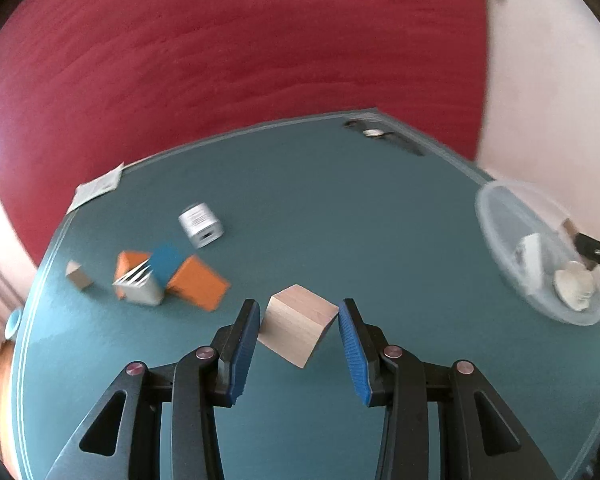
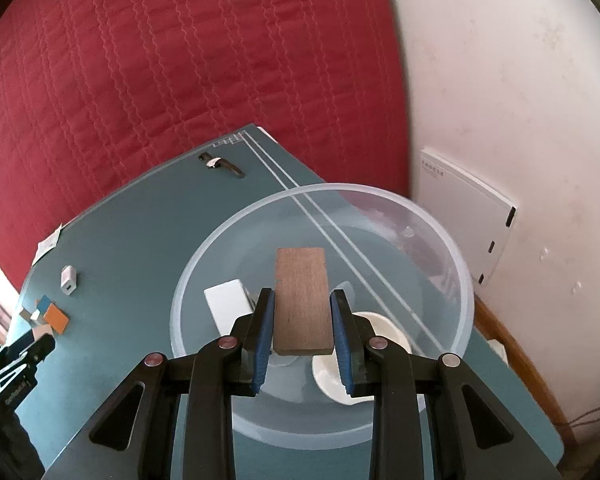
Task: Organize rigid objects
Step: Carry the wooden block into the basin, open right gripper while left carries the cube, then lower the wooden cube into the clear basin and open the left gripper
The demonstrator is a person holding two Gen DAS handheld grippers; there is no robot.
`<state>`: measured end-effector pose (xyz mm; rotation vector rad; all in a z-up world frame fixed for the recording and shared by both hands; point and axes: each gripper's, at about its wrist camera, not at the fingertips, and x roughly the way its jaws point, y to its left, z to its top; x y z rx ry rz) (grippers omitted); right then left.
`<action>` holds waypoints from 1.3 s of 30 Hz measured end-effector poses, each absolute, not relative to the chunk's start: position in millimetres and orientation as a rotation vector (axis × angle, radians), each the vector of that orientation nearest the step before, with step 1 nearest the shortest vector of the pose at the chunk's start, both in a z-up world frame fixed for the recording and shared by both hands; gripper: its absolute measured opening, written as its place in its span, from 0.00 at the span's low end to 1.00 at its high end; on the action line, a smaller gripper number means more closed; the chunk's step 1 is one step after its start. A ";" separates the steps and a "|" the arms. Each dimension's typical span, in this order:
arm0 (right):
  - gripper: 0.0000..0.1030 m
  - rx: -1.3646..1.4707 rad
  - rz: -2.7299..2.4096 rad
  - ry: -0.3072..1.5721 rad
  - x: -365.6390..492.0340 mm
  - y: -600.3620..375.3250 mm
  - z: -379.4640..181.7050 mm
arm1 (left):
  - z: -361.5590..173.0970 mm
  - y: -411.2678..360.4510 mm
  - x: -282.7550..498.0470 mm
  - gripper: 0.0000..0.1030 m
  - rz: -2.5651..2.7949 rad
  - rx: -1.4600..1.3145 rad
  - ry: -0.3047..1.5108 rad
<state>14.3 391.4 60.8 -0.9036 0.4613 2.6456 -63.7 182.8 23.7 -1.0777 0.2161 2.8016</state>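
Left wrist view: left gripper [image 1: 300, 312] pinches a pale wooden cube [image 1: 298, 330] corner to corner, tilted, low centre of frame, above the teal table [image 1: 300, 200]. Clear plastic bowl [image 1: 540, 256] sits far right of frame, well apart from the cube; the carry runs rightward. Left of centre, a blurred cluster: orange block [image 1: 198, 282], blue piece [image 1: 166, 260], small wooden block [image 1: 77, 275], silver-white adapter [image 1: 201, 225]. These remain outside the bowl.

Right wrist view: right gripper [image 2: 303, 300] is clamped on a dark wooden plank [image 2: 302, 300], long axis pointing away along the fingers, hanging over the bowl's [image 2: 452, 240] interior. The right hand is plainly nearer the bowl; its drop looks to need only a release. Bowl already holds a white rectangular block [image 2: 228, 306] and a white dish-like piece [image 2: 380, 328].

Only this view shows the bowl's contents clearly, plus a white panel [image 2: 464, 220] against the wall. Only the left view shows the cube's skewed grip. The other gripper appears at lower left edge here, state unreadable from this side.
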 end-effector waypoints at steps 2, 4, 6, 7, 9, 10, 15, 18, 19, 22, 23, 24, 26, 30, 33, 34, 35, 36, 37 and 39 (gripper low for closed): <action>0.28 -0.892 2.652 0.464 13.9 393.8 61.2 | 28.2 198.1 -63.4 0.42 2.783 -1.054 0.220; 0.28 -0.885 2.660 0.457 12.5 396.5 61.2 | 31.9 211.2 -63.7 0.42 2.755 -1.036 0.224; 0.28 -0.887 2.667 0.446 10.1 397.7 59.6 | 36.1 224.6 -63.0 0.42 2.736 -1.012 0.237; 0.28 -0.889 2.672 0.449 9.0 398.8 58.5 | 38.4 233.1 -62.7 0.42 2.720 -1.000 0.249; 0.28 -0.884 2.675 0.453 11.3 402.5 57.3 | 40.8 243.6 -63.3 0.42 2.698 -0.989 0.261; 0.28 -0.877 2.670 0.453 12.9 404.0 57.6 | 42.1 251.0 -63.2 0.42 2.680 -0.982 0.269; 0.29 -0.871 2.646 0.461 15.3 414.1 56.3 | 44.2 275.6 -67.1 0.42 2.612 -0.974 0.283; 0.29 -0.863 2.632 0.459 18.1 419.0 55.6 | 45.1 290.1 -69.0 0.42 2.577 -0.970 0.288; 0.29 -0.860 2.626 0.458 18.8 420.4 54.9 | 45.2 295.0 -70.1 0.42 2.565 -0.970 0.290; 0.29 -0.856 2.620 0.459 21.1 423.5 53.9 | 44.5 310.7 -72.2 0.42 2.523 -0.972 0.302; 0.29 -0.855 2.617 0.461 21.6 424.6 53.4 | 44.7 314.4 -71.1 0.42 2.515 -0.971 0.307; 0.29 -0.855 2.612 0.464 22.2 426.2 52.8 | 44.5 319.1 -71.2 0.42 2.504 -0.968 0.313; 0.29 -0.853 2.606 0.470 22.6 427.7 52.4 | 43.6 329.1 -72.0 0.42 2.481 -0.962 0.332; 0.29 -0.846 2.601 0.478 25.9 431.7 53.5 | 41.7 346.0 -75.1 0.42 2.448 -0.955 0.355; 0.29 -0.841 2.597 0.477 27.6 433.3 53.2 | 41.9 353.1 -77.6 0.42 2.434 -0.953 0.355; 0.29 -0.841 2.595 0.478 27.8 433.5 53.0 | 41.9 355.0 -78.2 0.42 2.431 -0.953 0.354; 0.29 -0.842 2.593 0.479 27.5 434.2 52.6 | 41.8 356.4 -78.6 0.42 2.428 -0.952 0.356; 0.29 -0.844 2.593 0.479 27.8 434.5 51.9 | 41.6 357.6 -79.0 0.42 2.426 -0.952 0.357; 0.29 -0.846 2.593 0.479 28.0 434.5 51.3 | 41.2 359.1 -79.1 0.42 2.424 -0.952 0.360; 0.29 -0.849 2.594 0.477 27.8 434.3 51.1 | 40.6 360.3 -80.0 0.42 2.421 -0.953 0.363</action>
